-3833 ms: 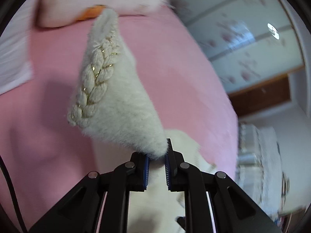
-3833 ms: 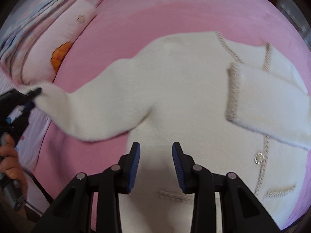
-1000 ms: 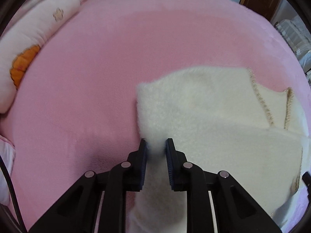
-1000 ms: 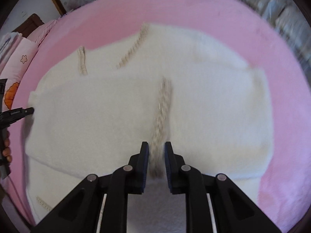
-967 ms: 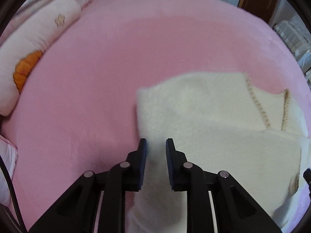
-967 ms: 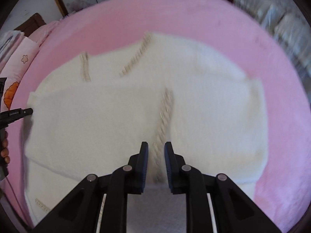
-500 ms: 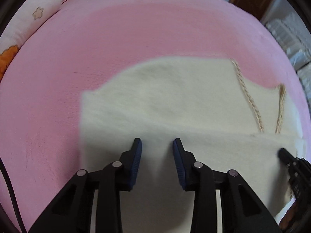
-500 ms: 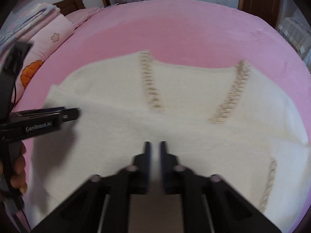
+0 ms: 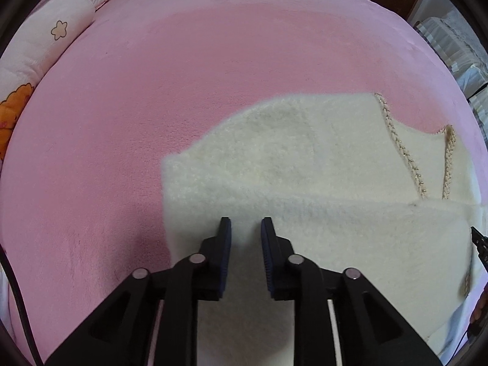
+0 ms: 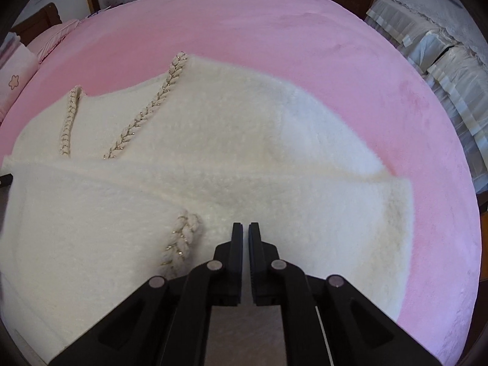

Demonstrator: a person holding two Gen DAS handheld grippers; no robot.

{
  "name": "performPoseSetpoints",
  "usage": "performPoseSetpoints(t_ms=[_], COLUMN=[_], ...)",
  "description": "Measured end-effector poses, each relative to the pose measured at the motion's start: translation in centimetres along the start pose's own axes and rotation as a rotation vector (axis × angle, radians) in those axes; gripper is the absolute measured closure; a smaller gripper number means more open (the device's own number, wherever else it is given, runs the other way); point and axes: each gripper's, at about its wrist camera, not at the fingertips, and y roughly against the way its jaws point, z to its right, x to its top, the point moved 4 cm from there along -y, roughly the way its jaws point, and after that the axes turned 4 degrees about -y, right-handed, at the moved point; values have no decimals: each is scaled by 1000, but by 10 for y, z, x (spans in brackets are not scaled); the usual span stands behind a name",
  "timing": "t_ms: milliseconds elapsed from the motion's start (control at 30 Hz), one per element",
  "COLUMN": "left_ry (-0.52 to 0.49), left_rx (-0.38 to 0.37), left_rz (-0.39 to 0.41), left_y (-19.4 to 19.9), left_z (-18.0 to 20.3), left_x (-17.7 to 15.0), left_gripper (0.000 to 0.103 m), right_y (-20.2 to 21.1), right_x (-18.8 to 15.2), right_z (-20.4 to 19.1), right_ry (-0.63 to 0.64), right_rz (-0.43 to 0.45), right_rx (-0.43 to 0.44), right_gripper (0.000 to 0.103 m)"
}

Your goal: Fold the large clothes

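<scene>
With the left gripper (image 9: 245, 228) gaping and right gripper (image 10: 245, 233) shut empty, the cardigan's (image 10: 213, 158) sleeves risked springing loose.

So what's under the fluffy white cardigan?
The pink blanket shows all around the white cardigan, so it lies on that. The sleeves are folded across the front and cover the cardigan's middle. Anything else beneath stays hidden.

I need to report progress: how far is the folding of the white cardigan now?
Done: both sleeves lie folded across the cream cardigan on the pink bed. In hand: nothing; the left tool stands open above the fabric, its jaws just narrowing, and the right tool is shut, empty. Left: probably folding the body into a smaller stack.
</scene>
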Motion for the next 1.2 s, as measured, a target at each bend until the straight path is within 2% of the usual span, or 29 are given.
performPoseSetpoints(t_ms=[67, 167, 200, 367, 800, 1033, 1200], left_ry=[-9, -27, -29, -22, -46, -5, 34], left_rx=[7, 14, 11, -22, -57, -51, -39], left_rz=[19, 45, 46, 53, 117, 189, 232], left_y=[11, 30, 37, 73, 159, 226, 269], left_z=[11, 22, 23, 42, 85, 102, 105], left_x=[2, 2, -2, -10, -48, -78, -111], left_gripper=[56, 35, 33, 33, 33, 33, 33], right_y=[10, 27, 30, 56, 132, 178, 209], right_x=[-2, -5, -4, -7, -14, -21, -28], right_z=[2, 6, 8, 21, 52, 67, 71], right_ry=[2, 18, 16, -52, -124, -135, -88], right_rz=[3, 12, 12, 4, 56, 95, 116], right_rx=[-13, -11, 1, 53, 109, 167, 207], right_gripper=[99, 99, 97, 84, 83, 83, 83])
